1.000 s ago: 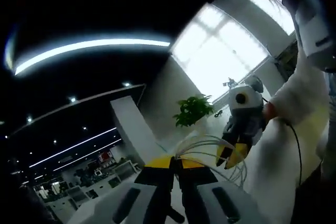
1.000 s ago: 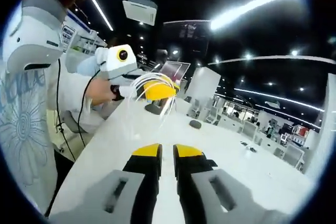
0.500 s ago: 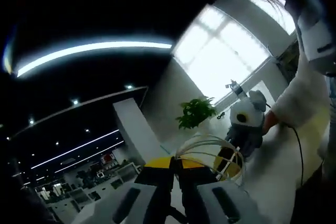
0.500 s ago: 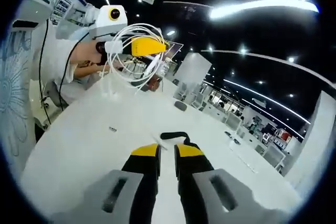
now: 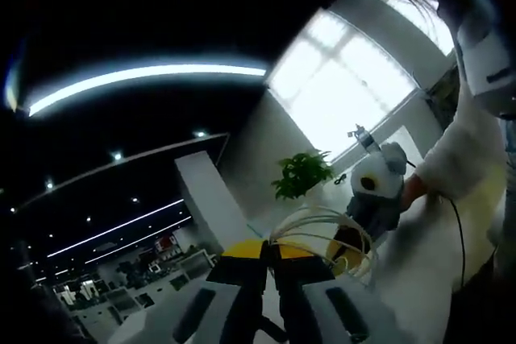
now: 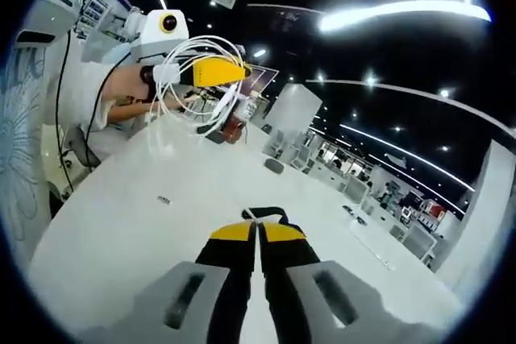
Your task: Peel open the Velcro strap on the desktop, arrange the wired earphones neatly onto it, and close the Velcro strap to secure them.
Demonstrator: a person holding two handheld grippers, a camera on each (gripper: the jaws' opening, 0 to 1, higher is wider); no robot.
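Note:
In the right gripper view, a black Velcro strap (image 6: 268,213) lies on the white desktop (image 6: 121,231) right at my right gripper (image 6: 258,230), whose yellow-tipped jaws are pressed together on its near end. My left gripper (image 6: 234,72) hangs above the table at the upper left, shut on a coil of white wired earphones (image 6: 187,86). In the left gripper view, my left gripper (image 5: 267,248) is shut, and the earphone loops (image 5: 326,227) fan out to the right of its tips. Behind the loops the right gripper (image 5: 372,195) points down.
A small flat item (image 6: 164,199) and a dark object (image 6: 274,165) lie on the desktop, and a bottle (image 6: 240,112) stands behind the coil. The person's hand and white sleeve (image 6: 113,94) hold the left gripper. A potted plant (image 5: 300,173) stands near the window.
My right gripper's jaws have gone from apart to together at the Velcro strap's near end. The left gripper still holds the earphone coil aloft, in much the same place.

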